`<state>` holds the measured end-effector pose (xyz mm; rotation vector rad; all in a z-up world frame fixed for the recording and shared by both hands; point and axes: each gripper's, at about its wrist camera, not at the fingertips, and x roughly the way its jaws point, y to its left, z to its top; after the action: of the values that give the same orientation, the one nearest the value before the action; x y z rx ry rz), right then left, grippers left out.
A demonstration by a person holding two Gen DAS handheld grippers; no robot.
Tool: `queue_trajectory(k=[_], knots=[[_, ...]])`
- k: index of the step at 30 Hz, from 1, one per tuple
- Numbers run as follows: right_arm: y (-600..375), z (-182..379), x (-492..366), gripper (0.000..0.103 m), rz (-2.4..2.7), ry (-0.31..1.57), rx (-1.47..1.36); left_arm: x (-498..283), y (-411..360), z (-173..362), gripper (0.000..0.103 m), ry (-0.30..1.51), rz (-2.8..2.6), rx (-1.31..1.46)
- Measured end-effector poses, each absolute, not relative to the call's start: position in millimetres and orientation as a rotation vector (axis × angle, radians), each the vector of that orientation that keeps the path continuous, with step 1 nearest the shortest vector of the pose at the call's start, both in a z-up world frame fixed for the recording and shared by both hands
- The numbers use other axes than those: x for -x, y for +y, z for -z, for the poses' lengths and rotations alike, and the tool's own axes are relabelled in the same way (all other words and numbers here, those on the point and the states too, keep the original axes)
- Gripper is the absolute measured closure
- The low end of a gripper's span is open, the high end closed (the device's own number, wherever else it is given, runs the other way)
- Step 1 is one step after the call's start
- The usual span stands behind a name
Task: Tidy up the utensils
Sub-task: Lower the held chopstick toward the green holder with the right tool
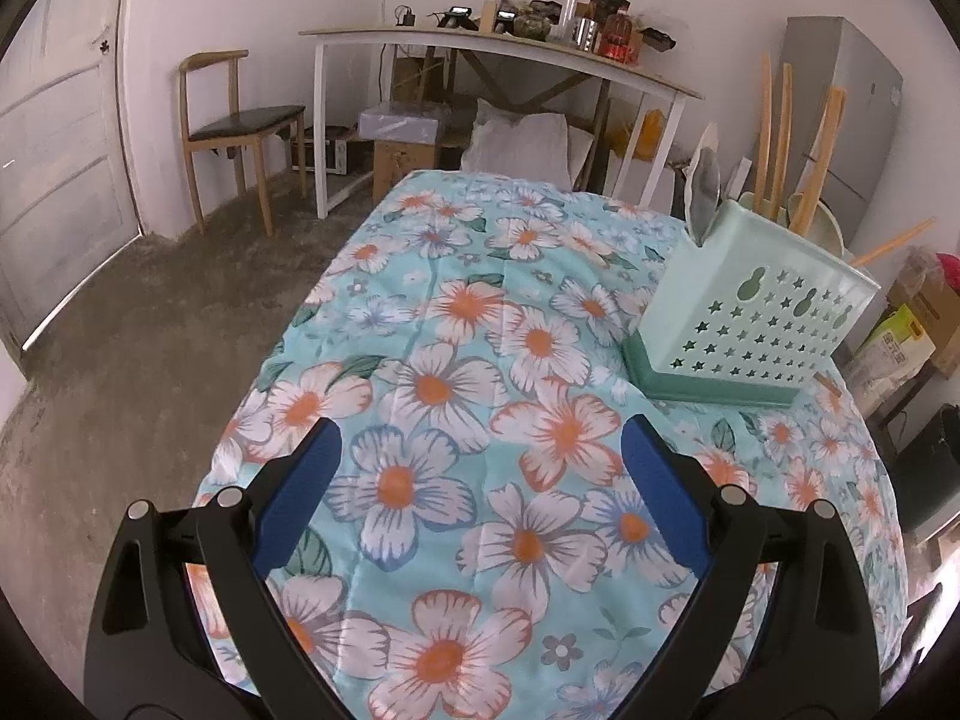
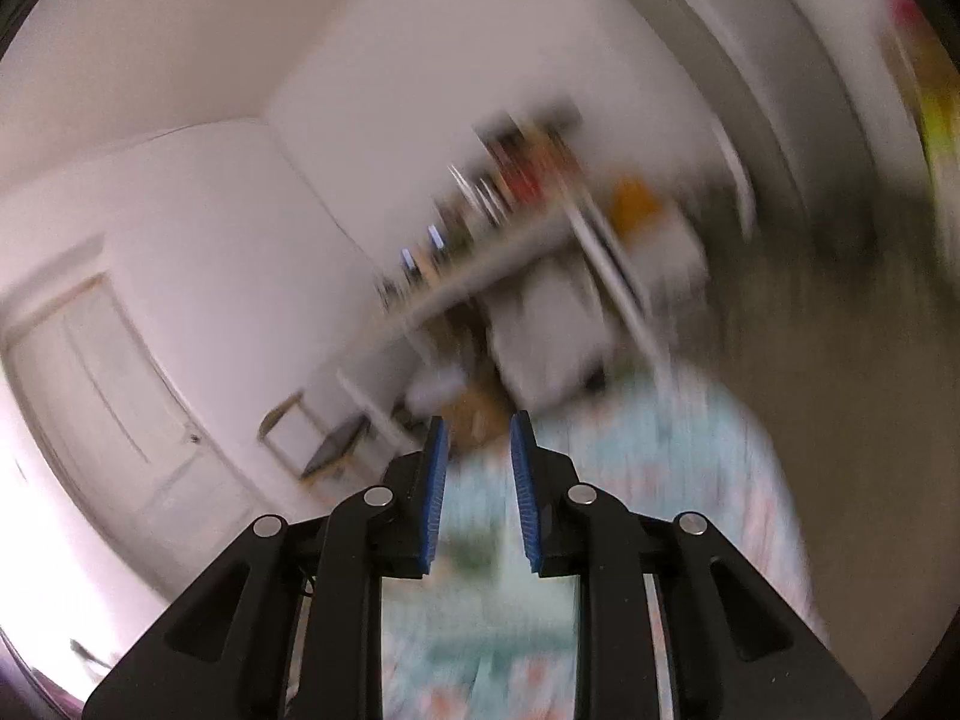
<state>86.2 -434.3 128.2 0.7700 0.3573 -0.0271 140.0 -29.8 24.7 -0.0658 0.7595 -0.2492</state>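
Holder: my green holder [image 1: 744, 312] stands on the flowery cloth [image 1: 480, 360], spoons and sticks inside.
Room: desk [image 1: 492, 48], chair [image 1: 234, 120], door.
Left tongs [image 1: 480, 444]: spread, nothing inside.
Right tongs [image 2: 478, 450]: a little apart, nothing inside, all blurry.

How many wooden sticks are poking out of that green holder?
4, as far as shows: three wooden sticks stand upright at the back of the green holder, and one leans out to the right. More may be hidden inside.
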Motion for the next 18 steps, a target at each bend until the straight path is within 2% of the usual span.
queue_trajectory(k=[4, 7, 11, 18], knots=[[-448, -24, -76, 0.081, 0.041, 0.533, -1.157, -143, -40, -25, 0.012, 0.761, 0.276, 0.045], [-448, 22, -84, 0.080, 0.071, 0.604, -1.350, -142, -47, -26, 0.012, 0.758, 0.299, 0.041], [-443, 52, -107, 0.074, 0.091, 0.650, -1.538, -138, -50, -27, 0.012, 0.753, 0.313, 0.035], [-451, 88, -133, 0.069, 0.242, 0.615, -1.735, -142, -43, -26, 0.012, 0.763, 0.306, 0.053]])
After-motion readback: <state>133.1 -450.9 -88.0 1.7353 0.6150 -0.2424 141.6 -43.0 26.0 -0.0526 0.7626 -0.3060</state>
